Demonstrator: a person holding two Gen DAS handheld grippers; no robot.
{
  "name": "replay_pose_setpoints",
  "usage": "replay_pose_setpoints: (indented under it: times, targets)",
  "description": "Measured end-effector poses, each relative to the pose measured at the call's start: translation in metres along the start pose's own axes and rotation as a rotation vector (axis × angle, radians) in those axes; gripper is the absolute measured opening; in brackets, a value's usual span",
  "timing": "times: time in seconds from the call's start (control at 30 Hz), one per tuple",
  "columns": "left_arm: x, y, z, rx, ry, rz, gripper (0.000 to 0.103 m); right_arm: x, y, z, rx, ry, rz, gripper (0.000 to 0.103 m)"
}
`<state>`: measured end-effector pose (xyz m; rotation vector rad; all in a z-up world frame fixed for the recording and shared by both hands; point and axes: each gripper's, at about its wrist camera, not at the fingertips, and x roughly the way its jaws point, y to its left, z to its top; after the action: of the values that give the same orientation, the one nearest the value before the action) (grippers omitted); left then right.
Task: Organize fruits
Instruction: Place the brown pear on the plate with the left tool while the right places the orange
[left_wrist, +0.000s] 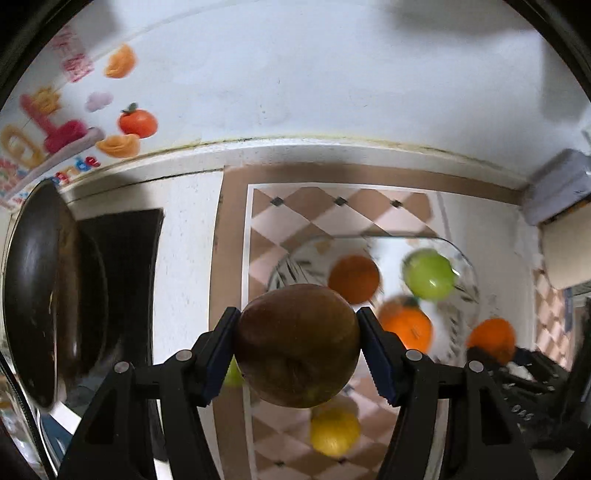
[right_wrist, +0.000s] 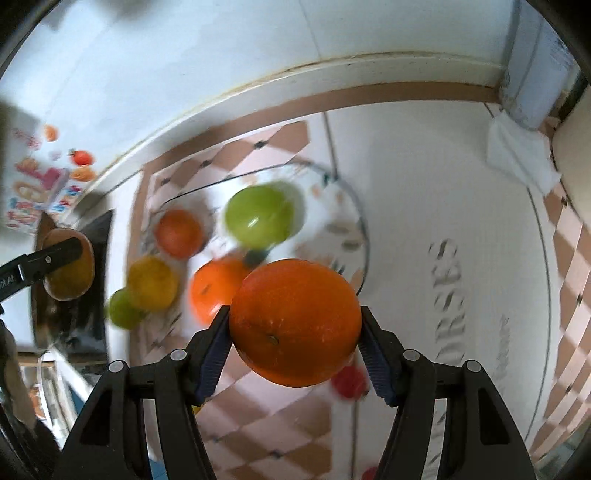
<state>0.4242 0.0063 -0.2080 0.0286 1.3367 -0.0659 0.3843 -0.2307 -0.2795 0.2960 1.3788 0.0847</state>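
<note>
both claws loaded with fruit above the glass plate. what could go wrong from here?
1. The left claw pinches the round brown fruit only at its sides; the smooth skin could slip out and drop.
2. The right claw holds the orange directly above the glass plate; a fall might knock the green apple or crack the glass.
3. The plate already holds several round fruits, so added ones may roll off.

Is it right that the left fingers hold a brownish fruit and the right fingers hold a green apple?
Not quite. The left gripper does hold the brownish fruit, but the right gripper holds an orange, as the right wrist view shows. The green apple sits in the glass bowl.
</note>
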Motion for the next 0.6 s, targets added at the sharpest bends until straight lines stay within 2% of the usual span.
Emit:
replay_pose_setpoints:
  times: [0.13, 0.23, 0.3, 0.33, 0.4, 0.6]
  targets:
    - [0.036, -0.001, 0.022, 0.017, 0.071, 0.031, 0.062, 0.02, -0.004, 0.018, -0.03, 0.033, -0.051, 0.068]
    - [0.069, 0.002, 0.03, 0.014, 0.144, 0.034, 0.062, 0.033, -0.003, 0.024, -0.054, 0.063, -0.074, 0.068]
    - [0.082, 0.005, 0.034, 0.013, 0.165, 0.037, 0.062, 0.037, -0.001, 0.024, -0.062, 0.075, -0.079, 0.068]
    - [0.085, 0.005, 0.035, 0.011, 0.174, 0.042, 0.062, 0.037, 0.003, 0.024, -0.079, 0.066, -0.097, 0.068]
    - [0.093, 0.011, 0.037, -0.006, 0.198, 0.035, 0.062, 0.04, 0.005, 0.027, -0.078, 0.076, -0.081, 0.068]
    - [0.092, 0.011, 0.042, 0.014, 0.206, 0.04, 0.062, 0.053, 0.01, 0.026, -0.072, 0.112, -0.067, 0.068]
